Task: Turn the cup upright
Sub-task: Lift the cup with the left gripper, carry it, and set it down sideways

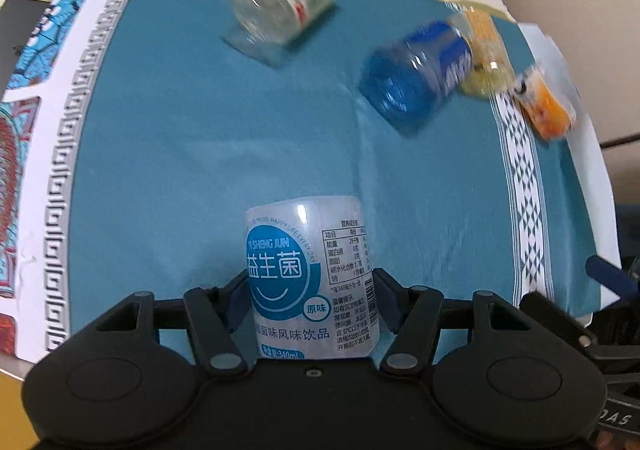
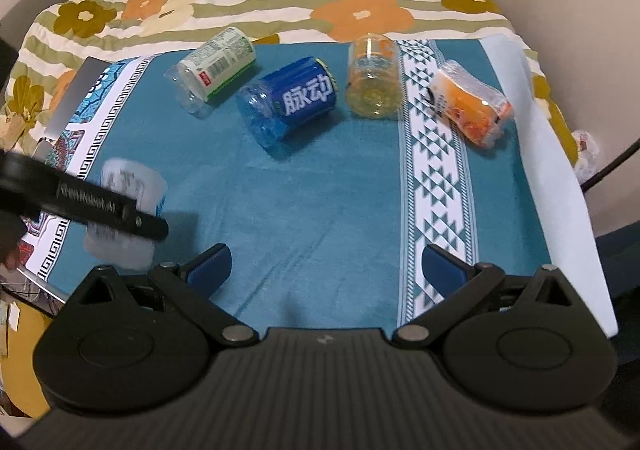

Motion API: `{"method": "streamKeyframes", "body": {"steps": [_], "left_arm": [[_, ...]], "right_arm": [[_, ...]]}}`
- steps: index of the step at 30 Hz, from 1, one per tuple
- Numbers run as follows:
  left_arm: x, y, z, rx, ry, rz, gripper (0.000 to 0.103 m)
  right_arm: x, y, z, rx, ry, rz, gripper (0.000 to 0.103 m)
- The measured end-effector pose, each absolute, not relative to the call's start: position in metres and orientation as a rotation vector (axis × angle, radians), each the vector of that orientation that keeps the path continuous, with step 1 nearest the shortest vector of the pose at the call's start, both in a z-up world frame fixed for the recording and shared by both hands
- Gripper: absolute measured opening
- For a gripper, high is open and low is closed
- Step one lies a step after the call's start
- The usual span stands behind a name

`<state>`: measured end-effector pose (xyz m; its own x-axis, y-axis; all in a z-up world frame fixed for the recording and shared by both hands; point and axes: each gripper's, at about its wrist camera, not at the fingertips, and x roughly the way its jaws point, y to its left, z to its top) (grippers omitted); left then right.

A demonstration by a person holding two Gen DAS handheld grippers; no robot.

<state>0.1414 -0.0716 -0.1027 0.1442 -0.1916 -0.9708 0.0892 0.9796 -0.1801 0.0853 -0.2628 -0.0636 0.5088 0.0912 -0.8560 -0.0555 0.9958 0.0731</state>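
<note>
Our left tool squeezes the white cup, holding it above the blue cloth. Our right tool is wide apart, holding nothing, near four more cups lying down.

A teal cloth is lying spread over a flowered bedcover. A white patterned band is running down the cloth toward its right side, and a white sheet is lying just past its right edge. A grey laptop is sitting at the cloth's far left corner.
</note>
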Motion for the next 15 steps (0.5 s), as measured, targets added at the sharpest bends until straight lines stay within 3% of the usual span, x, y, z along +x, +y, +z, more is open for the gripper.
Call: {"method": "streamKeyframes", "body": {"steps": [15], "left_arm": [[0.14,-0.092,-0.129,-0.017,1.403,-0.197,0.068]], "right_arm": [[0.064,-0.283,-0.076,0.053,1.059,0.06,0.103]]}}
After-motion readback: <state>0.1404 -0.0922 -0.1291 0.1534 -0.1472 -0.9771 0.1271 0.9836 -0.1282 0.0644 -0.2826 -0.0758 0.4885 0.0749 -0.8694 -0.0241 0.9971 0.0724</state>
